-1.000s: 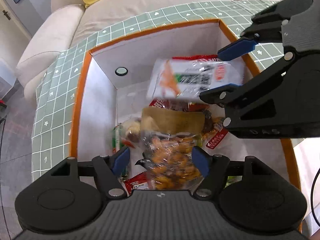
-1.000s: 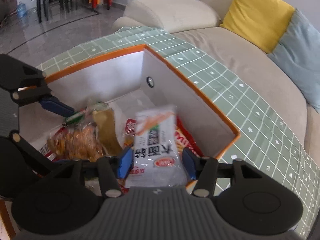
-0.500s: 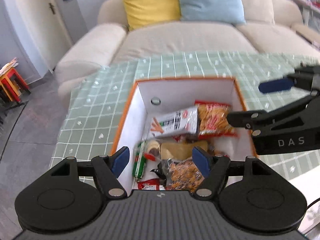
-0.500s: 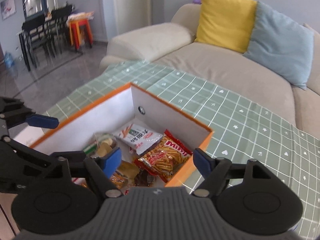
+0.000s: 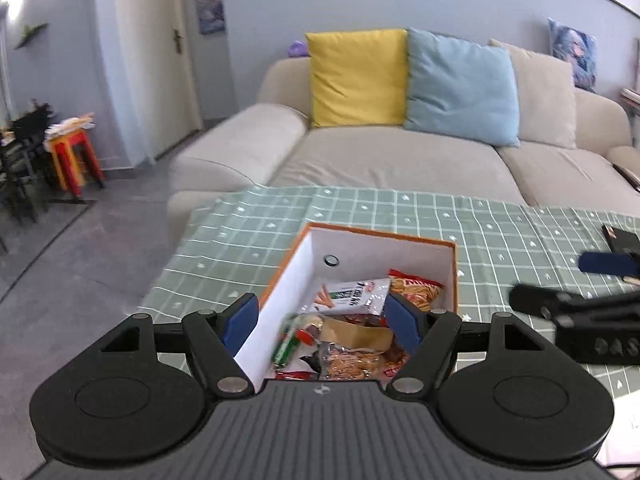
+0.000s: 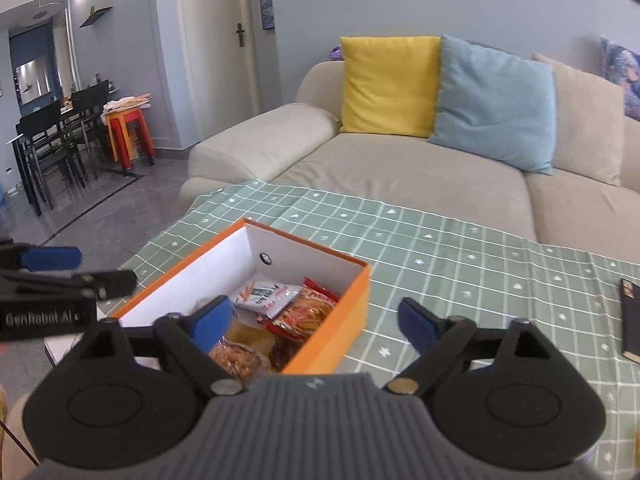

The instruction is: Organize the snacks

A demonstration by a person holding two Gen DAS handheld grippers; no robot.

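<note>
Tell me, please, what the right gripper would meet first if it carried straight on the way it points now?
Probably the near corner of the orange box: the right gripper hangs open and empty, aimed down at that rim, with the green checked tablecloth beyond. Depth is hard to judge.

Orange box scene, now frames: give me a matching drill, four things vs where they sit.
Things:
1. white snack packet
2. yellow cushion
3. black book
4. red and orange stools

Places:
A. on the floor by the dining chairs
B. inside the orange box
C. on the sofa, left of the blue cushion
D. on the green checked tablecloth, right of the box

Pairs: 1-B, 2-C, 3-D, 4-A
</note>
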